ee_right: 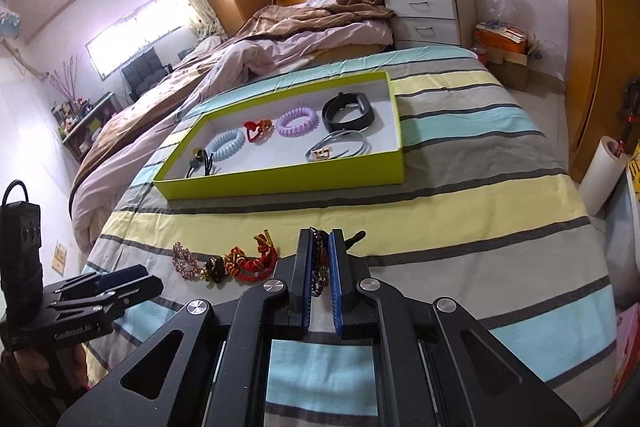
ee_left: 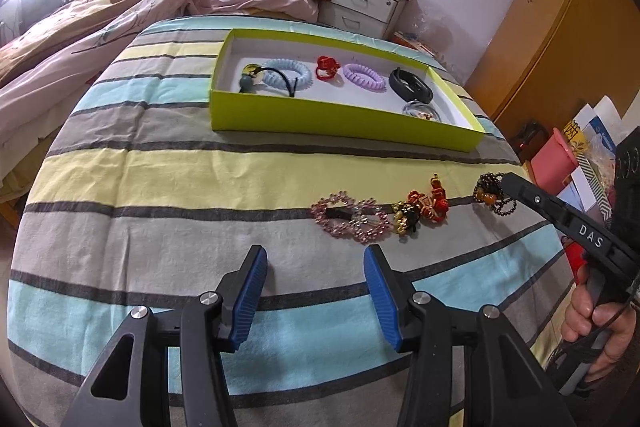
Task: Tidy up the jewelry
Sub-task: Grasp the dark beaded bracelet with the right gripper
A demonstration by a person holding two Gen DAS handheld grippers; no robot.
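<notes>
On the striped bedspread [ee_left: 160,187], the green box [ee_left: 340,117] is already loaded with six pieces, coil ties and a black band included. Three are left outside: the pink beaded piece [ee_left: 352,217] and red-gold knot charm [ee_left: 424,205] lie loose, while the dark bead bracelet [ee_right: 319,263] is pinched in the closed right gripper [ee_right: 320,267]. The left gripper [ee_left: 316,291] is held wide open, so roughly two-thirds looks done.

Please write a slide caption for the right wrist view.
Right gripper shut on a dark bead bracelet, green tray beyond.
</notes>
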